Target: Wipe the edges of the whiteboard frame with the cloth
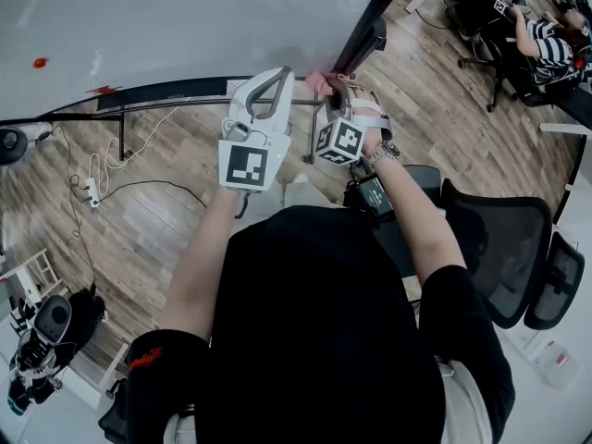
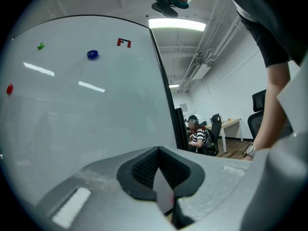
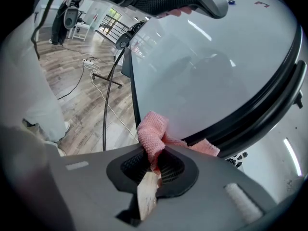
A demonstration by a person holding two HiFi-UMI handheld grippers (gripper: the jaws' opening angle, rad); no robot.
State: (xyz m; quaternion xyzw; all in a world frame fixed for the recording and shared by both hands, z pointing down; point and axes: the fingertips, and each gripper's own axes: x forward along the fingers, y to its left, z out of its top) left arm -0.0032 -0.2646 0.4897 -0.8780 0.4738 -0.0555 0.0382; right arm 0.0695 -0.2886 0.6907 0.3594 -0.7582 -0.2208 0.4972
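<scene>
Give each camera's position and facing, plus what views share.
Head view: on the head, looking down at glossy white whiteboard, both forearms, left gripper, right gripper.
Left gripper view: along its shut jaws at the board; right forearm shows.
Right gripper view: along jaws clamping pink mesh cloth, at the black frame edge.
All share the whiteboard.

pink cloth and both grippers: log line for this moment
right gripper: shut on pink mesh cloth | cloth: at corner of whiteboard's black frame | left gripper: shut, empty
</scene>
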